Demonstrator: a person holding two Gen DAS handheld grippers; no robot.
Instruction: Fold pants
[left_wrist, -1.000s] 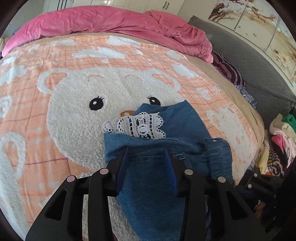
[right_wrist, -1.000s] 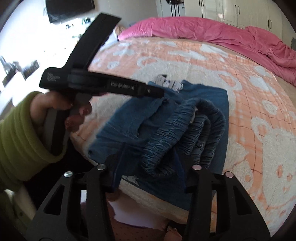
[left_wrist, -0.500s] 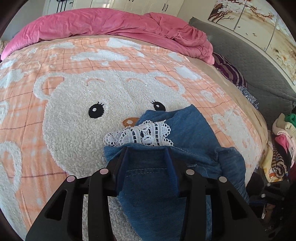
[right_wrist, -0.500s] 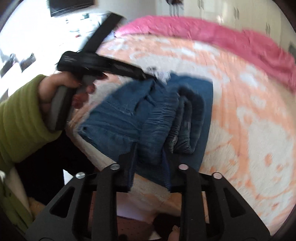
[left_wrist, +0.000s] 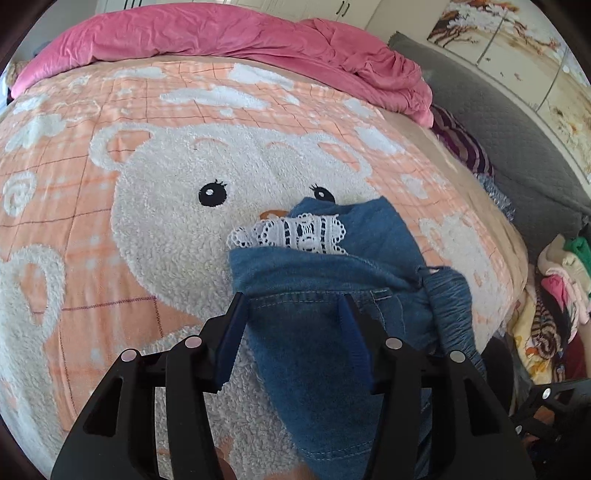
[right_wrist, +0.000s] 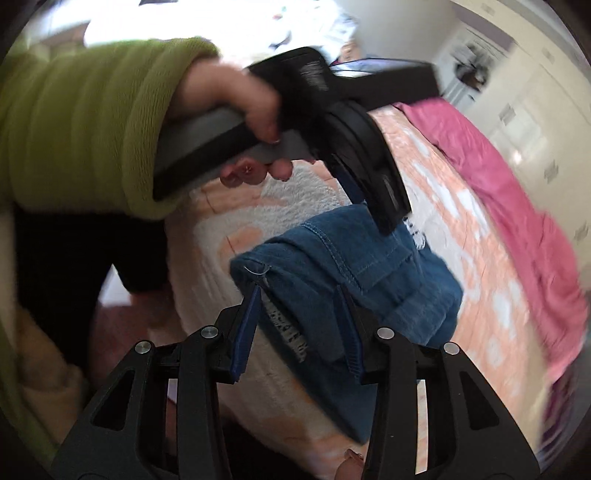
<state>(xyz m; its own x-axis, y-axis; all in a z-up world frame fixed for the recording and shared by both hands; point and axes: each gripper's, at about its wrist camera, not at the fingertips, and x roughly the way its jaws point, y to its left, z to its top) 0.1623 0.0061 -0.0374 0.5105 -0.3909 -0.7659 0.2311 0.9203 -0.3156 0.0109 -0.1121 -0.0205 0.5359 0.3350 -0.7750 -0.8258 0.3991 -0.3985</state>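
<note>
Blue denim pants (left_wrist: 332, 295) with a white lace trim (left_wrist: 295, 236) lie folded near the front edge of the bear blanket (left_wrist: 177, 229). My left gripper (left_wrist: 293, 314) straddles the near fold and its jaws are opening. The left pad stands just off the cloth, with denim still between the fingers. In the right wrist view my right gripper (right_wrist: 299, 306) straddles the pants' (right_wrist: 388, 280) waistband corner with its label. Its jaws are opening too, with cloth between them. A hand (right_wrist: 229, 96) in a green sleeve holds the left gripper just above the pants.
A pink duvet (left_wrist: 240, 40) is bunched along the far side of the bed. A grey padded surface (left_wrist: 509, 147) and striped fabric (left_wrist: 461, 147) run along the right. A pile of clothes (left_wrist: 561, 295) sits beyond the bed's right edge. White cupboards (right_wrist: 535, 122) stand behind.
Both grippers' jaws have widened around the denim. The right gripper has rolled and swung closer to the left hand, which now fills the top of its view. The left view barely shifted.
</note>
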